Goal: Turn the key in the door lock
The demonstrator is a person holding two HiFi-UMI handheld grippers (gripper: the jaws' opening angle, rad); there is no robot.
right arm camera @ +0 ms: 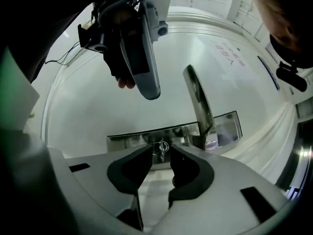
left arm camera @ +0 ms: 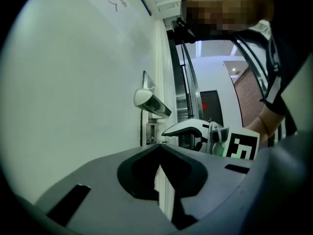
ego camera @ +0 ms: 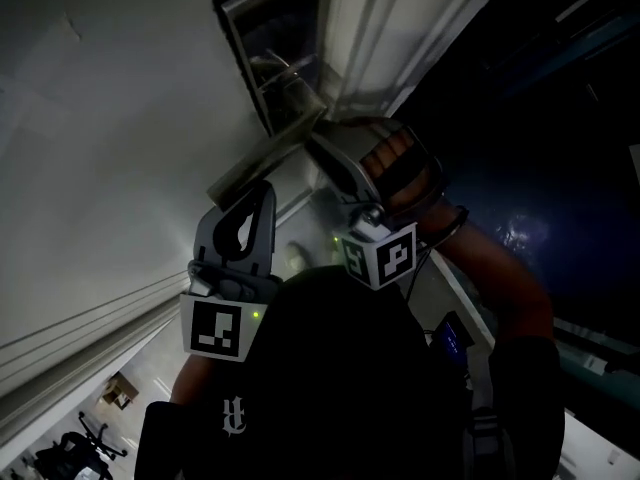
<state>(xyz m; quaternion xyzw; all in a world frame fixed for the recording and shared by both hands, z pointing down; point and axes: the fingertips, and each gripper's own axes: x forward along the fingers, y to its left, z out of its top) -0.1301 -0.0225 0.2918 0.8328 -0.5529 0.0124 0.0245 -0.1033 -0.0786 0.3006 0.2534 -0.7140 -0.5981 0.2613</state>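
Note:
A small metal key (right arm camera: pixel 161 150) sticks out of the steel lock plate (right arm camera: pixel 132 140) on the white door, under the lever handle (right arm camera: pixel 198 102). My right gripper (right arm camera: pixel 161 147) is open right in front of the plate. Its jaws stand on either side of the key, with a gap on each side. The head view shows the right gripper (ego camera: pixel 318 146) pointing at the lock plate (ego camera: pixel 270 53). My left gripper (ego camera: pixel 264 192) hangs a little back from the door, shut and empty. In its own view the left gripper (left arm camera: pixel 159 147) faces the handle (left arm camera: pixel 151 103) and the right gripper (left arm camera: pixel 167 131).
The door's edge and frame (ego camera: pixel 370 38) run just right of the lock plate, with a dark opening beyond. The white door face (ego camera: pixel 110 138) spreads to the left. A person's gloved hand (ego camera: pixel 405 173) carries the right gripper.

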